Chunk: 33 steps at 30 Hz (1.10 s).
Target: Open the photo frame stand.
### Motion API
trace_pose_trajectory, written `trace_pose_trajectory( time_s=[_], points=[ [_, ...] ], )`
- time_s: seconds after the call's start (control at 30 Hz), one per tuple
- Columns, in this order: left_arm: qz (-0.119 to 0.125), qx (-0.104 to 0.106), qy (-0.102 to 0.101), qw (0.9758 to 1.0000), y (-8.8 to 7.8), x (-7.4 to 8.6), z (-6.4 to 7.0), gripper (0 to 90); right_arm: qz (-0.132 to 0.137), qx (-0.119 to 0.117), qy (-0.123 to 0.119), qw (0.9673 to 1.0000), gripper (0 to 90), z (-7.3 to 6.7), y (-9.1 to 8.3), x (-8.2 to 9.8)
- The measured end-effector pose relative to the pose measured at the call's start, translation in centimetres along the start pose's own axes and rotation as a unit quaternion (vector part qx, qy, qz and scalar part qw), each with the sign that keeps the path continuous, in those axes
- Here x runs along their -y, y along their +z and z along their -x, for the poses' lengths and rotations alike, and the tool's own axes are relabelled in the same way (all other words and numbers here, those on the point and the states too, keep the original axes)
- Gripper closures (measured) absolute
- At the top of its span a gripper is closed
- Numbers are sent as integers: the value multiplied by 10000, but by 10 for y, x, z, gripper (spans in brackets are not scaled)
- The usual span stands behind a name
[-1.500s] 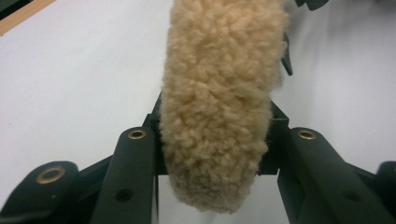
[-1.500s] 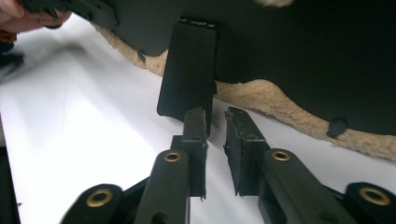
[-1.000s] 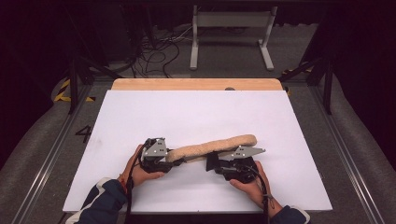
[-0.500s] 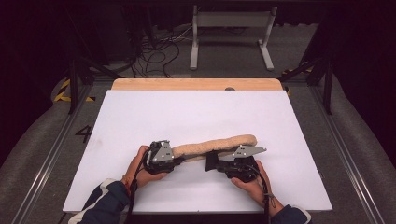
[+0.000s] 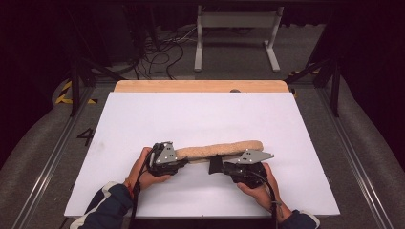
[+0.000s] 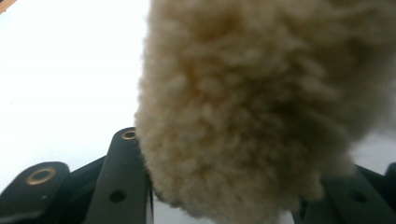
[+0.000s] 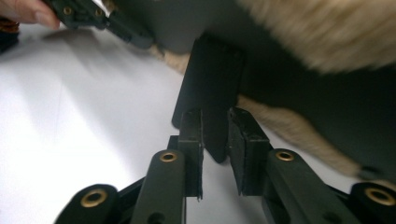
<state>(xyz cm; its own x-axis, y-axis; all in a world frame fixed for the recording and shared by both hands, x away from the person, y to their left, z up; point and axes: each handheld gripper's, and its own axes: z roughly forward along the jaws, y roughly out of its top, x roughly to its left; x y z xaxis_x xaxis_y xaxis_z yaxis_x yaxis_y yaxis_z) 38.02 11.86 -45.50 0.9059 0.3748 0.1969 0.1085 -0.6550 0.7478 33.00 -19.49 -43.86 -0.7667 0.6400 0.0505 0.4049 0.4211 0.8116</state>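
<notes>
So the fleecy tan pad (image 5: 219, 150) is a long strip, kind of like a sheepskin strap cover with a dark backing. It lies across the near part of the white surface (image 5: 200, 119), stretched between the two claws. The left claw (image 5: 177, 163) has one end of it: in the left gripper view the fluff (image 6: 252, 107) bulges up right between the jaws, which look squeezed onto it from both sides, so I'd call that a firm grip. The right claw (image 5: 216, 165) sits at the near edge, towards the middle. In the right gripper view a dark flap (image 7: 212, 93) of the backing hangs down between the two pads. The jaws have just been closing in on it, but a sliver of gap still shows on each side, so I can't tell whether it's actually pinched yet.

Progress-wise, my guess is this is early-to-mid: one end secured, the flap lined up, nothing opened, folded or wrapped yet. Still left is whatever gets done with that flap once it's truly caught.
</notes>
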Motion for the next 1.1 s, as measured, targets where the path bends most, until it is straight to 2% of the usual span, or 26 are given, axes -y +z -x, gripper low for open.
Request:
trace_pose_trajectory(
  time_s=[0.1, 0.2, 0.23, 0.27, 0.47, 0.5, 0.6, 0.63, 0.67, 0.73, 0.77, 0.87, 0.93, 0.97, 1.03, 1.1],
  points=[
    [116, 28, -106, 9999, -6, 1, -1, 560, 105, 198, -122, 9997, 843, 0, -10, -2],
    [313, 78, -181, 9993, -16, 5, -3, 559, 281, 378, -64, 9989, 868, 5, -21, -2],
    [377, 92, -276, 9989, -19, 6, -3, 557, 313, 416, -19, 9986, 875, 7, -23, -2],
    [460, 150, -319, 9983, -22, 8, -4, 555, 336, 447, 16, 9984, 884, 9, -25, -1],
    [535, 61, -310, 9981, -32, 11, -4, 540, 357, 523, 40, 9980, 900, 11, -35, 1],
    [579, 91, -347, 9977, -33, 11, -5, 539, 420, 504, 119, 9978, 900, 11, -42, 2],
    [648, 105, -364, 9972, -36, 12, -5, 538, 346, 841, -275, 9955, 900, 5, -51, 0],
    [711, 187, -381, 9966, -37, 12, -4, 533, 285, 999, -432, 9937, 900, 2, -53, -1],
    [723, 219, -379, 9964, -38, 13, -4, 528, 268, 1019, -457, 9934, 900, 2, -56, -1],
    [751, 222, -448, 9959, -39, 14, -4, 525, 319, 912, -229, 9951, 900, 6, -61, 2],
    [811, 272, -560, 9948, -41, 19, -4, 525, 296, 944, -175, 9949, 900, 8, -64, 4],
    [792, 231, -597, 9948, -43, 22, -4, 531, 324, 953, 37, 9949, 900, 16, -72, 10],
    [830, 217, -657, 9941, -44, 22, -5, 532, 395, 1028, 210, 9937, 900, 22, -80, 12],
    [830, 217, -657, 9941, -44, 22, -5, 533, 395, 1028, 210, 9937, 900, 22, -80, 12],
    [823, 200, -666, 9942, -44, 22, -4, 533, 580, 1085, 430, 9915, 900, 30, -91, 15],
    [843, 230, -668, 9939, -44, 22, -5, 524, 685, 1180, 540, 9892, 900, 35, -98, 17]
  ],
)
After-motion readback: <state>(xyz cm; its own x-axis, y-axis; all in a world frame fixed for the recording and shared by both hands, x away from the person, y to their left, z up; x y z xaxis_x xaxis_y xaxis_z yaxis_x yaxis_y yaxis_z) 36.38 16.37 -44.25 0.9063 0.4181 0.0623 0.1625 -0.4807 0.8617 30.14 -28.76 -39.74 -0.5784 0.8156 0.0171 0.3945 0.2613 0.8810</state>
